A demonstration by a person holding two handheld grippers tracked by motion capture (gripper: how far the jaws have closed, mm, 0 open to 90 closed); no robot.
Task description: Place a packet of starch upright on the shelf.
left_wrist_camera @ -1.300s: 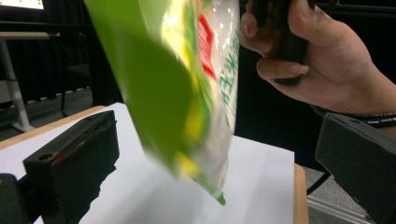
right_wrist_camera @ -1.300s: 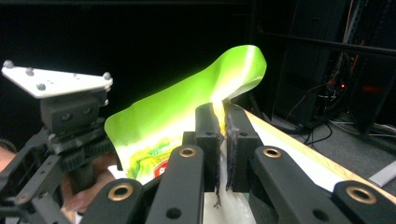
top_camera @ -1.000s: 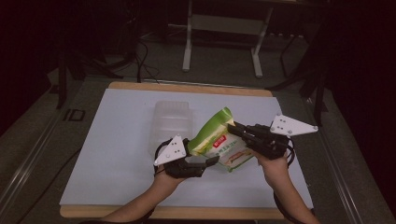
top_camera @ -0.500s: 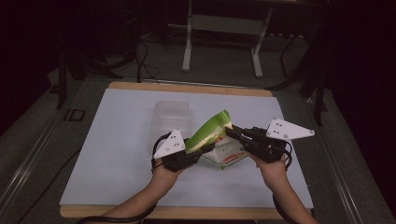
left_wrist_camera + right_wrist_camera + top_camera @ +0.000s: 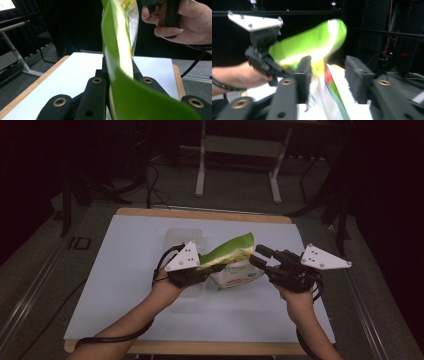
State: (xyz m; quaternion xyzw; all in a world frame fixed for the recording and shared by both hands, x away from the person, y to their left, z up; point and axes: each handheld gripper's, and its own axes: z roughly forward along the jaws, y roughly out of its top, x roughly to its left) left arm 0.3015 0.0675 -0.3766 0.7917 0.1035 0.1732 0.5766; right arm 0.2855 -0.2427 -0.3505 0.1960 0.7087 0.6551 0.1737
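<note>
A green and white snack bag [image 5: 234, 270] is held up over the middle of the white mat, its green top edge tilted up to the right. My left gripper [image 5: 211, 268] is shut on the bag's green film [image 5: 117, 50], which runs up from between its jaws. My right gripper [image 5: 258, 257] is at the bag's right side and stands open. In the right gripper view the bag [image 5: 312, 46] sits blurred between and beyond my right gripper's [image 5: 329, 76] spread jaws. The other hand and its gripper [image 5: 263, 57] show past it.
A clear plastic container [image 5: 183, 236] lies on the mat just behind my left gripper. The white mat [image 5: 120, 270] covers a wooden-edged table [image 5: 200, 214]. A metal stand [image 5: 237, 150] and cables sit on the dark floor beyond the far edge.
The bag has tipped from nearly upright to lying over toward the right and lower. My left gripper rose and closed on its green edge. My right gripper shifted slightly right.
</note>
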